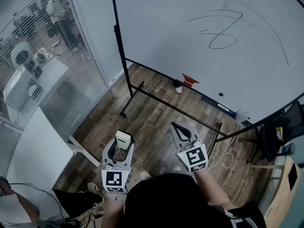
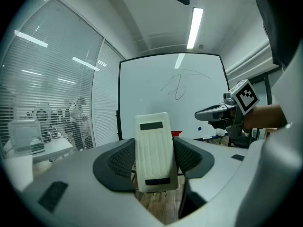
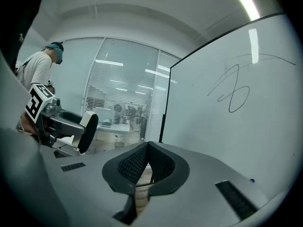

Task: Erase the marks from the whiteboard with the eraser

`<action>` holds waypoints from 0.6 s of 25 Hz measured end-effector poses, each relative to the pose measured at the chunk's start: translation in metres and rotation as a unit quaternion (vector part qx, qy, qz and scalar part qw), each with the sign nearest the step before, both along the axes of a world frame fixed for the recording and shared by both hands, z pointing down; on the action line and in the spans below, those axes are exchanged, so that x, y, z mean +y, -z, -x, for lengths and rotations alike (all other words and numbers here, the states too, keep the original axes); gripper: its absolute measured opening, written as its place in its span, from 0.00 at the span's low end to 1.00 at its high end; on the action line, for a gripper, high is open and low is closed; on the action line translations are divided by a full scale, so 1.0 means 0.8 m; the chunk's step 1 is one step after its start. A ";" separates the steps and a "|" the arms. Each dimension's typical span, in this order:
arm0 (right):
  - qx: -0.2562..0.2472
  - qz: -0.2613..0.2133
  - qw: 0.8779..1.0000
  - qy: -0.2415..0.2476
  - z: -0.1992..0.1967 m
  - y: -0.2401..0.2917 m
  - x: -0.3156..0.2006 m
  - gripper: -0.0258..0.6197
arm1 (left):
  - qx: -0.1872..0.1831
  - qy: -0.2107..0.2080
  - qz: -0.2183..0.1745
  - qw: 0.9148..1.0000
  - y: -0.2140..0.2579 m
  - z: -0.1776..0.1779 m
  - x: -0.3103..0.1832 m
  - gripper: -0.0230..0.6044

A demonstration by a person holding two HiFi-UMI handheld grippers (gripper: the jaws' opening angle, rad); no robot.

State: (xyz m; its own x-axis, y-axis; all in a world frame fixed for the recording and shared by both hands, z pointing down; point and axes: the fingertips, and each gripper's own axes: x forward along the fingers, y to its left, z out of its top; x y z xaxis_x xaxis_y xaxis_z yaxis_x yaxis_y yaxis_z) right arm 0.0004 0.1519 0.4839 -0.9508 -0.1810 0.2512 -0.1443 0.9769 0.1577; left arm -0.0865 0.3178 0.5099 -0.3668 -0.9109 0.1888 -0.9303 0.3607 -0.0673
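Beside blinds [image 1: 92,37], facing marked whiteboard [image 1: 180,42], left tool [image 1: 122,147] gripping eraser [image 1: 123,138], right tool [image 1: 178,127] closed

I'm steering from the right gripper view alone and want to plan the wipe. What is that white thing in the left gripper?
Observer: It is the eraser. The left gripper is shut on it and holds it upright.
Operator: Anything on the board's lower edge?
Observer: Yes, a small red object sits at the bottom edge of the whiteboard.
Operator: Is either gripper at the board?
Observer: No. In the head view both hang over the wood floor, short of the board, and the right gripper touches nothing.
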 end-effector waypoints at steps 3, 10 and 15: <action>0.005 0.002 1.000 -0.002 0.019 -0.004 0.019 0.08 | 0.005 0.000 0.002 1.000 -0.006 0.018 0.020 0.46; 0.014 0.029 0.999 0.001 0.064 -0.030 0.062 0.08 | 0.024 0.005 0.013 1.000 -0.036 0.059 0.068 0.46; 0.033 0.031 0.999 0.007 0.105 -0.050 0.060 0.08 | 0.034 0.014 0.014 0.999 -0.049 0.092 0.069 0.46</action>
